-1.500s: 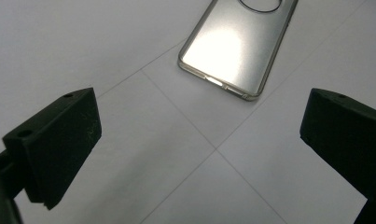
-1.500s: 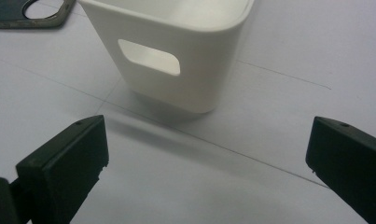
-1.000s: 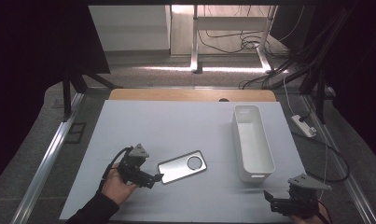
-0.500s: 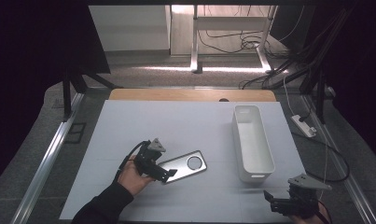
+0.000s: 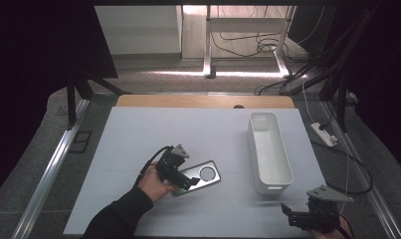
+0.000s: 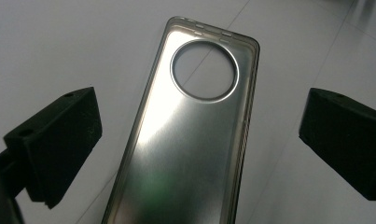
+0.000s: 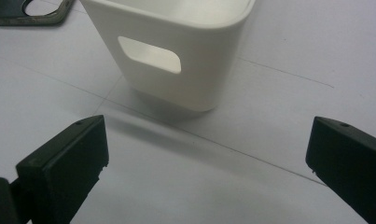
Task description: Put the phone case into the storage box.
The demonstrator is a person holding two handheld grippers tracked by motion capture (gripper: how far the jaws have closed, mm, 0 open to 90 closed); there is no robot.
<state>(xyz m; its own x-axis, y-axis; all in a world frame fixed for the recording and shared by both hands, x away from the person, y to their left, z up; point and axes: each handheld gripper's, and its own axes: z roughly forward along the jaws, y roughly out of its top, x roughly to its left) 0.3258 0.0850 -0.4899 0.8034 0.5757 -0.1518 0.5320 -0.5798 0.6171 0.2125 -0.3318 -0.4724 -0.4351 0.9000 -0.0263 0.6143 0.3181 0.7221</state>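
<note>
A grey translucent phone case with a round camera hole lies flat on the white table, left of centre. My left gripper hovers over the case's near end, open. In the left gripper view the case lies between the two spread jaws, untouched by either. My right gripper rests open near the front right edge, just short of the white bin. In the right gripper view the bin's end wall with a handle slot stands ahead of the open jaws, and a corner of the case shows at top left.
The long white bin stands on the table's right half, its length running away from me. A wooden strip borders the far table edge. Cables and a power strip lie on the floor to the right. Metal rails flank the table.
My left gripper has moved right and forward, from beside the case's left end to over the case. The right gripper has stayed put.
</note>
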